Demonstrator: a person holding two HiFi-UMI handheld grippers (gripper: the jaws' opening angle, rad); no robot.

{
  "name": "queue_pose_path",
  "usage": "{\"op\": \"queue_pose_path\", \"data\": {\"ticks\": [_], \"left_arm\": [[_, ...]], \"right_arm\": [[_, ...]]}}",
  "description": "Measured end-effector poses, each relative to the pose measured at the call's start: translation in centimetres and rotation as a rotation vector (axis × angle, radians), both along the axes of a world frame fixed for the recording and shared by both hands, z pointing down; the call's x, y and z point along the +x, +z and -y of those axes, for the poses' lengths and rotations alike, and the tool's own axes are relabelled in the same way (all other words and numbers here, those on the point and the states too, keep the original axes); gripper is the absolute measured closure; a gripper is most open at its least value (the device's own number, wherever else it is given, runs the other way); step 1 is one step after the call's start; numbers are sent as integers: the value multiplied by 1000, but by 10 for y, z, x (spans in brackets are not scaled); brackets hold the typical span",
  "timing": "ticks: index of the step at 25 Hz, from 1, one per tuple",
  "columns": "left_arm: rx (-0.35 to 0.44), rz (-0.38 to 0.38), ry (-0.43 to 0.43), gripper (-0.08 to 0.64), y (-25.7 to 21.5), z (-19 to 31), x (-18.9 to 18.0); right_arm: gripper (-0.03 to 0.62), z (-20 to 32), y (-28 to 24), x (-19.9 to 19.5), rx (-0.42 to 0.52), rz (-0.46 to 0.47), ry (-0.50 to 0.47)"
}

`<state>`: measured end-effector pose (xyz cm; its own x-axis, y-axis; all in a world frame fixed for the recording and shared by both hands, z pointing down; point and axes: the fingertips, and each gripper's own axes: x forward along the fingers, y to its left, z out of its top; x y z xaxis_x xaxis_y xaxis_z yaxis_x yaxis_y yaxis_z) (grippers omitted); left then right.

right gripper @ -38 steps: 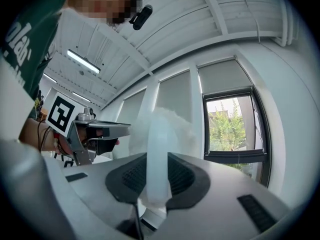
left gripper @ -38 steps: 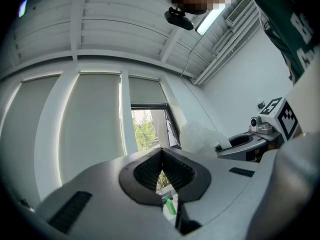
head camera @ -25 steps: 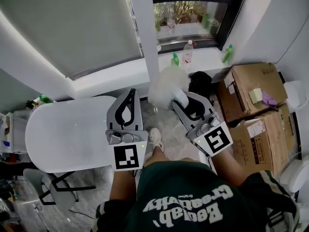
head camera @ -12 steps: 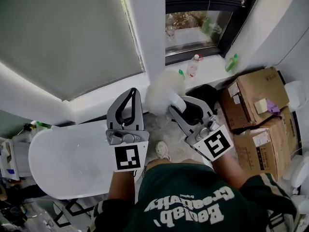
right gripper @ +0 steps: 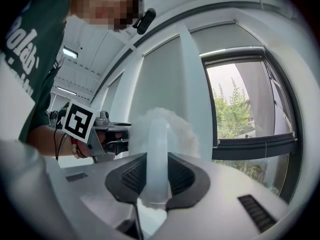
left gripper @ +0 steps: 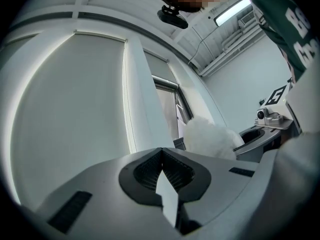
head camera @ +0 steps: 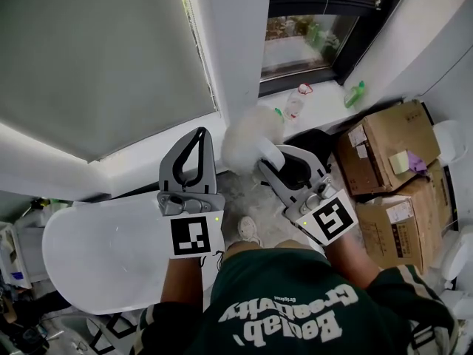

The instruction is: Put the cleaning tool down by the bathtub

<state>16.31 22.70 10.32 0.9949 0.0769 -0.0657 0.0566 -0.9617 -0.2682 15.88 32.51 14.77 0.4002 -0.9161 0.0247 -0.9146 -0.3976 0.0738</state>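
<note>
White fluffy cleaning tool (head camera: 247,133) is pinched by its handle in the right claw (head camera: 275,156) and held in the air, right of the bathtub (head camera: 103,254). Left claw (head camera: 199,134) is pressed together, nothing gripped.

My left tool (head camera: 198,135) and forearm cover part of the rim of the bathtub (head camera: 103,250) in the head view. The handle of the duster (head camera: 247,135) disappears between the jaws of my right tool (head camera: 275,165), so its butt end can't be seen, and in the left gripper view the fluffy head sits half behind my tool's body. The bottle (head camera: 294,103) on the sill is too small for its label to be read.
</note>
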Motion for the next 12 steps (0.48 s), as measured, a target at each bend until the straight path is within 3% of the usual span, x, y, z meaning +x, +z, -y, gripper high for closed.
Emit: {"op": "queue_pose_path", "data": {"ticks": [12], "left_arm": [[-58,19,27,552,14,22,20]], "right_arm": [[500,22,7,26,-36,-18,15]]}}
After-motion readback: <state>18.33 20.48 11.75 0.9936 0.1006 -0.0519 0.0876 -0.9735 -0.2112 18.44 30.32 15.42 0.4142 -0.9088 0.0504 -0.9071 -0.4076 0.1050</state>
